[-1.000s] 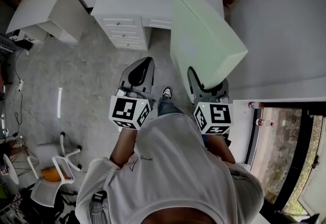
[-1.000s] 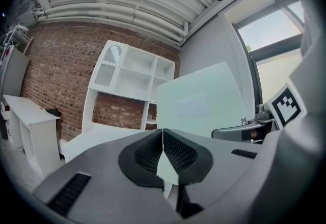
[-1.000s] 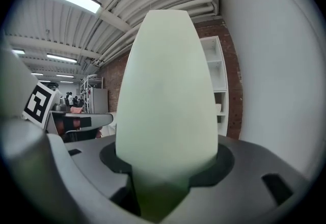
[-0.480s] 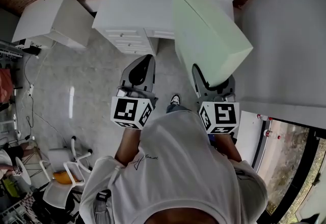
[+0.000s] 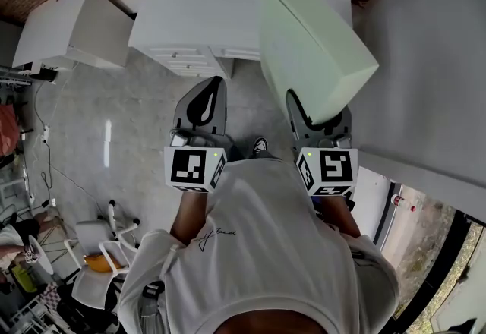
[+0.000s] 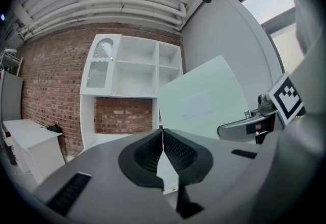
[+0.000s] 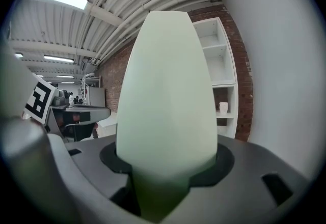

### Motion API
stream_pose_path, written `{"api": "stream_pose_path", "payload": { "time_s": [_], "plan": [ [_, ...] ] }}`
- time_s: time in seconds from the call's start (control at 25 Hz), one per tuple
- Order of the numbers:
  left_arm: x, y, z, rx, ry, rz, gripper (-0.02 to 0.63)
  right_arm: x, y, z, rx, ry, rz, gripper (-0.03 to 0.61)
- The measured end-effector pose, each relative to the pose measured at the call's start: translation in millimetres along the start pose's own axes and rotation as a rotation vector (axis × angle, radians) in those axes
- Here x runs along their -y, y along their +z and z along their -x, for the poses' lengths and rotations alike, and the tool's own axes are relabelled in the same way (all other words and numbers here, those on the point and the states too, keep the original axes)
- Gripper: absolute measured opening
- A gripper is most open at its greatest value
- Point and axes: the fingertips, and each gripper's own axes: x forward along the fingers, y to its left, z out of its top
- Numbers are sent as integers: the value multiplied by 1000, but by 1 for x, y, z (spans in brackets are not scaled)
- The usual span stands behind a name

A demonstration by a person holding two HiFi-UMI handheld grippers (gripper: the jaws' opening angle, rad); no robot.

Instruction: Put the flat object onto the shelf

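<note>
Change: counter (image 5: 205, 2) closer than before, shelf (image 6: 133, 73) ahead | right gripper (image 7: 167, 162) fingers clamp panel (image 5: 311, 44) | left gripper (image 6: 163, 149) fingers together, empty | placement pending

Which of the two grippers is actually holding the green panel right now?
The right gripper: its jaws clamp one edge of the pale green panel. The left gripper has its jaws shut together with nothing between them.

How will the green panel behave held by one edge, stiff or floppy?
Probably stiff: the panel stands straight out of the right gripper with no sag. Likely light for its size, since one grip carries it. It may twist, held only at one end.
</note>
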Motion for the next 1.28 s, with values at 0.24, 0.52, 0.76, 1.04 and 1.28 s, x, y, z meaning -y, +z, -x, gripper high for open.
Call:
{"api": "stream_pose_path", "payload": {
  "time_s": [0.24,0.52,0.76,1.04,1.28],
  "plan": [
    [-34,6,-38,12,3,13,15,-2,13,-42,-13,-11,31,276],
    [-73,17,-98,57,-101,3,15,-3,23,-104,-24,-79,49,276],
    [-126,36,-143,71,-168,17,15,-13,45,-158,-46,-136,57,276],
    [-182,49,-175,101,-200,41,15,-33,70,-209,-35,-188,58,276],
    [-224,61,-190,126,-236,58,15,-56,84,-242,-13,-208,30,276]
  ]
}}
